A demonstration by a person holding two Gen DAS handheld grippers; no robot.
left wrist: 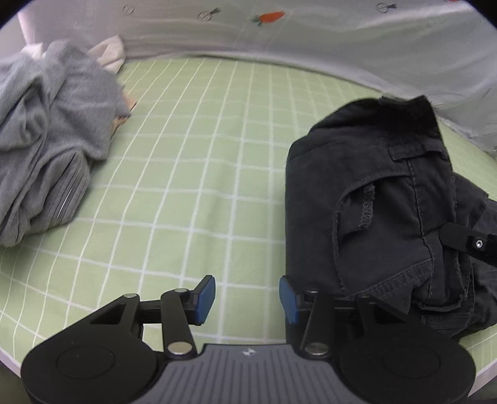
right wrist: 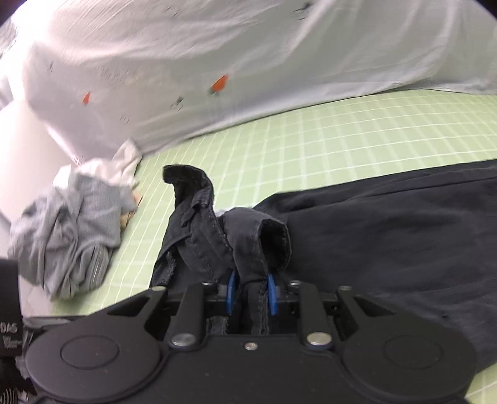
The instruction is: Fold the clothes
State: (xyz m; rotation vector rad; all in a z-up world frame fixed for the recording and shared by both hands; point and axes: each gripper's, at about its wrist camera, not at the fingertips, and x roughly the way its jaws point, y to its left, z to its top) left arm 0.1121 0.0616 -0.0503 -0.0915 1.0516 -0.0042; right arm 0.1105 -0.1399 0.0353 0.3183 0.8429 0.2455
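While my left gripper (left wrist: 247, 298) hangs with its blue pads spread wide and nothing between them, I log the following.

Item one: dark trousers (left wrist: 382, 202), bunched in a heap at 3 o'clock in the left wrist view, resting on the green checked sheet (left wrist: 198, 161), touching the left gripper's right-hand finger.

Item two: my right gripper (right wrist: 250, 293), clamped on a fold of the trousers' stitched edge; cloth stands up from between the blue pads, and the remainder of the garment spreads flat toward 3 o'clock in the right wrist view. One black finger of this gripper shows at 3 o'clock in the left view, lying against the trousers.

Item three: grey garment (left wrist: 46, 136), crumpled, at 9 o'clock in both views, well apart from the trousers.

Item four: white cloth (left wrist: 108, 52), partly under the grey garment, at 11 o'clock.

Item five: pale bedding with carrot print (left wrist: 270, 17), banked along 12 o'clock behind the sheet.
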